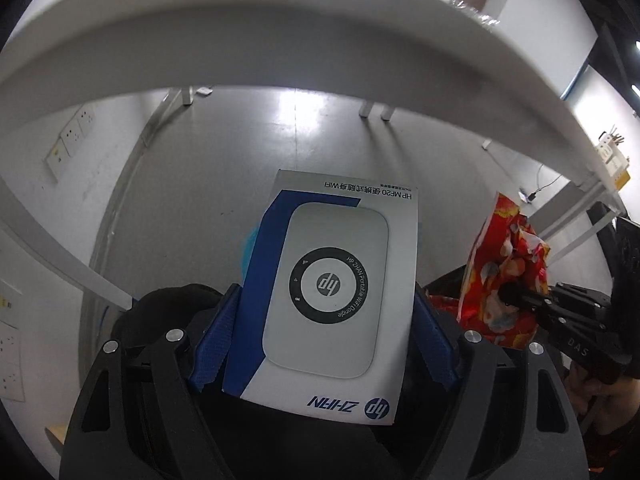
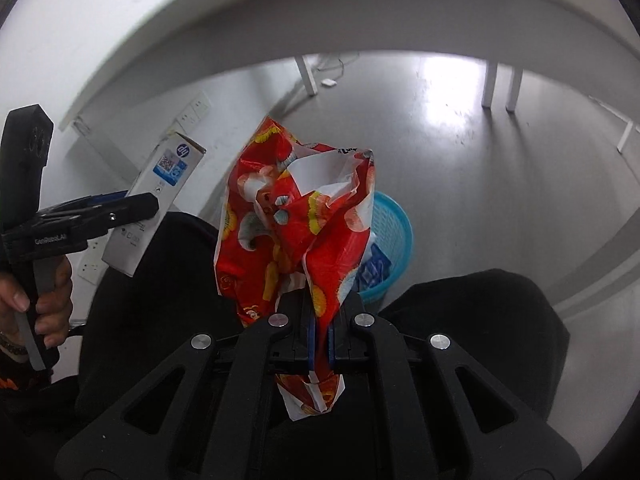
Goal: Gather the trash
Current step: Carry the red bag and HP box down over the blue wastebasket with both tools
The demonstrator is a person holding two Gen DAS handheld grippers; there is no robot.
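Note:
My left gripper (image 1: 326, 332) is shut on a white and blue HP box (image 1: 336, 288), held up over the floor; the box also shows at the left of the right wrist view (image 2: 160, 200). My right gripper (image 2: 320, 340) is shut on a crumpled red snack bag (image 2: 296, 216), which also shows at the right of the left wrist view (image 1: 504, 272). A light blue plastic basket (image 2: 394, 240) stands on the floor just behind and below the red bag, with some packaging in it. A sliver of the basket shows behind the box (image 1: 250, 248).
A white table edge (image 1: 280, 56) arcs overhead in both views. White table legs (image 2: 500, 84) stand on the grey floor (image 1: 208, 184). Wall sockets (image 1: 72, 136) sit at the left. Black-clad knees (image 2: 480, 320) are below the grippers.

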